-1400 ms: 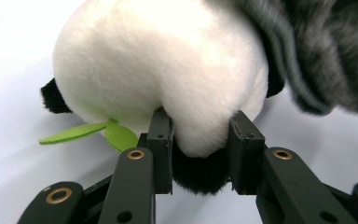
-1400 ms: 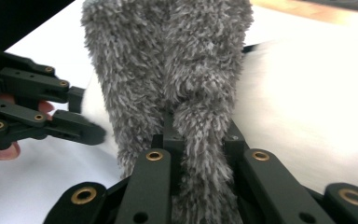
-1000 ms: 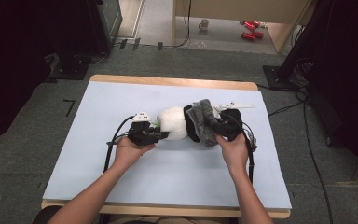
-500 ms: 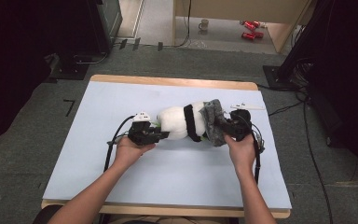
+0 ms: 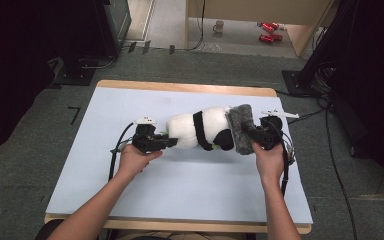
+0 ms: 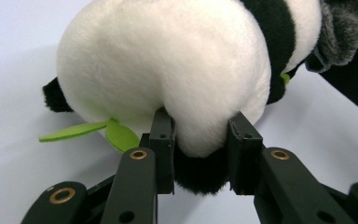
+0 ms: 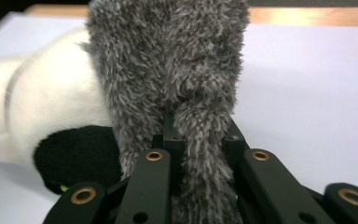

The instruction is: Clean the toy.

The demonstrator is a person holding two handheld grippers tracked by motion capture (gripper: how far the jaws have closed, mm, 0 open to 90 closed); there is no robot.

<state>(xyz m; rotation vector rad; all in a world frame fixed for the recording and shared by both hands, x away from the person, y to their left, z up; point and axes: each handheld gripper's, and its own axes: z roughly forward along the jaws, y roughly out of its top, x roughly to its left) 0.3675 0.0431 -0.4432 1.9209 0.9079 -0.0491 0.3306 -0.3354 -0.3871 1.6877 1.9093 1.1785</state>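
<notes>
We hold the plush panda [image 5: 200, 130] mid-surface, left gripper [image 5: 166, 142] jaws clamped on its rump, right gripper [image 5: 248, 136] jaws pinching the grey furry hat [image 5: 240, 127] at its head, which we must next pull snugly on.

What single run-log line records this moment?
left gripper: shut on panda | right gripper: shut on grey fabric | table

The plush panda [image 5: 200, 130] lies on the table [image 5: 180, 195] near its centre. The left gripper [image 5: 166, 143] sits at the panda's nine o'clock, the fuzzy cloth [image 5: 240, 129] and right gripper [image 5: 250, 136] at three o'clock.
</notes>
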